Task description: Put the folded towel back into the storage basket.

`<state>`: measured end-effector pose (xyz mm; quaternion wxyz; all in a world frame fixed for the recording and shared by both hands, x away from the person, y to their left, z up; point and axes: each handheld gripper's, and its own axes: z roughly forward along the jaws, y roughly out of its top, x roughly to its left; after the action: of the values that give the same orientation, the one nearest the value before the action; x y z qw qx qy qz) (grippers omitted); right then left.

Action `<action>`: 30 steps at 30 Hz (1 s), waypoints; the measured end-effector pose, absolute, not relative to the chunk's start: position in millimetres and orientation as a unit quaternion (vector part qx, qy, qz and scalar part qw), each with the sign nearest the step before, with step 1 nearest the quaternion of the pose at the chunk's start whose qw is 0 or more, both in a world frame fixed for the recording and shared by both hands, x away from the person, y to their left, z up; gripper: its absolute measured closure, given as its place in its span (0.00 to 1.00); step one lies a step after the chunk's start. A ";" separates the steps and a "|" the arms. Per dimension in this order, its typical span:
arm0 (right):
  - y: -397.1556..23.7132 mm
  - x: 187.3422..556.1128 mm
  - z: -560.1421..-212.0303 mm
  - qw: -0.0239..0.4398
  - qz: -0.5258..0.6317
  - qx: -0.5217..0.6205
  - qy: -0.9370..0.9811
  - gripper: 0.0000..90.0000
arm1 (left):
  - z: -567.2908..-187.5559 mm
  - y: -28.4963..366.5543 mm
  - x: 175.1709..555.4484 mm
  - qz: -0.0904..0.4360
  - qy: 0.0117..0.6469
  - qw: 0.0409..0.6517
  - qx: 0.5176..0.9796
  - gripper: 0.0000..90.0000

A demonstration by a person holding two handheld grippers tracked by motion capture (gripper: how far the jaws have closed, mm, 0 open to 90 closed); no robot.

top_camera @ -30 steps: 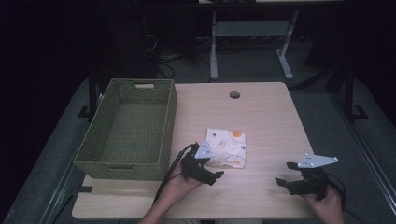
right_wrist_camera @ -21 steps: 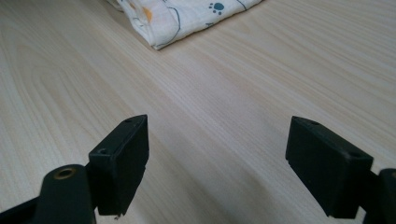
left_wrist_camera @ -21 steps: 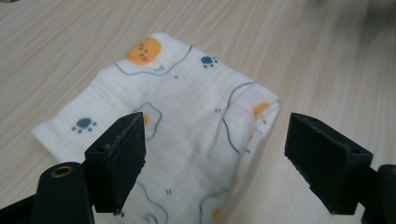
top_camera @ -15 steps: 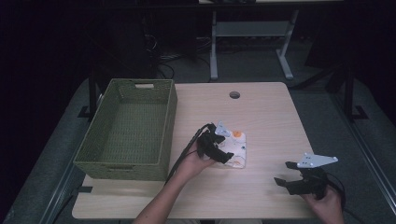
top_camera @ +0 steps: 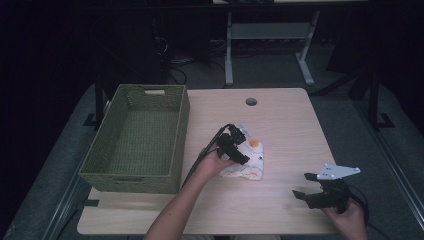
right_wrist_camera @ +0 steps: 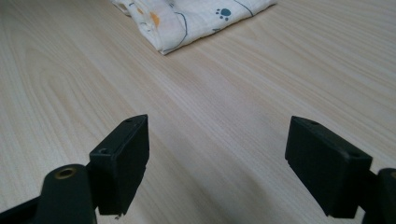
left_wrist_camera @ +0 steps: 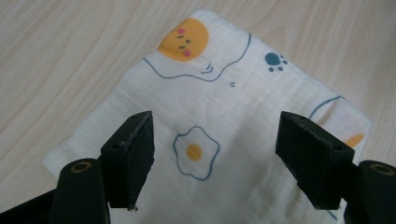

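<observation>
Right gripper [top_camera: 314,186] is sitting nearest with fingers spread over bare tabletop [top_camera: 290,130]. Left gripper [left_wrist_camera: 212,154] is hovering over the folded egg-print cloth [left_wrist_camera: 224,126] mid-table, fingers apart but just closing in, nothing pinched yet. Green basket [top_camera: 135,145] beyond is waiting, probably the destination.

We see the basket [top_camera: 137,140] on the left half of the table [top_camera: 290,115], its long side running front to back. The folded cloth [top_camera: 250,161] lies flat near the table's middle, just right of the basket, apart from it. Left gripper [top_camera: 235,147] sits over the cloth's left part, jaws apart above it [left_wrist_camera: 212,140]. Right gripper [top_camera: 307,187] is at the front right corner, well apart from the cloth [right_wrist_camera: 187,18], over bare tabletop. A cable hole [top_camera: 251,101] sits at the back, behind the cloth.
</observation>
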<state>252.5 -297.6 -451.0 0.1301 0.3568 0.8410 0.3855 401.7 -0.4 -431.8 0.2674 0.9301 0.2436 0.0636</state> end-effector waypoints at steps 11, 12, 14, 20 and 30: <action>-297.1 252.6 -450.9 0.127 0.389 0.357 0.840 0.24 | -448.5 -8.2 405.3 0.050 0.258 0.244 0.934 0.36; -297.0 252.7 -450.9 0.128 0.388 0.357 0.840 0.24 | -448.2 -8.7 405.3 0.052 0.255 0.240 0.935 0.36; -296.6 253.0 -450.9 0.128 0.387 0.355 0.841 0.24 | -448.5 -9.4 404.6 0.059 0.250 0.236 0.937 0.38; -295.7 253.4 -450.9 0.130 0.387 0.352 0.842 0.24 | -447.7 -10.6 404.2 0.065 0.253 0.233 0.937 0.45; -295.2 252.9 -450.8 0.131 0.383 0.352 0.844 0.24 | -446.0 -8.0 407.2 0.066 0.257 0.234 0.935 0.62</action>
<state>252.9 -295.2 -450.8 0.1307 0.3522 0.8438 0.3832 407.2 -8.0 -446.0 0.2336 0.9354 0.2571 0.0659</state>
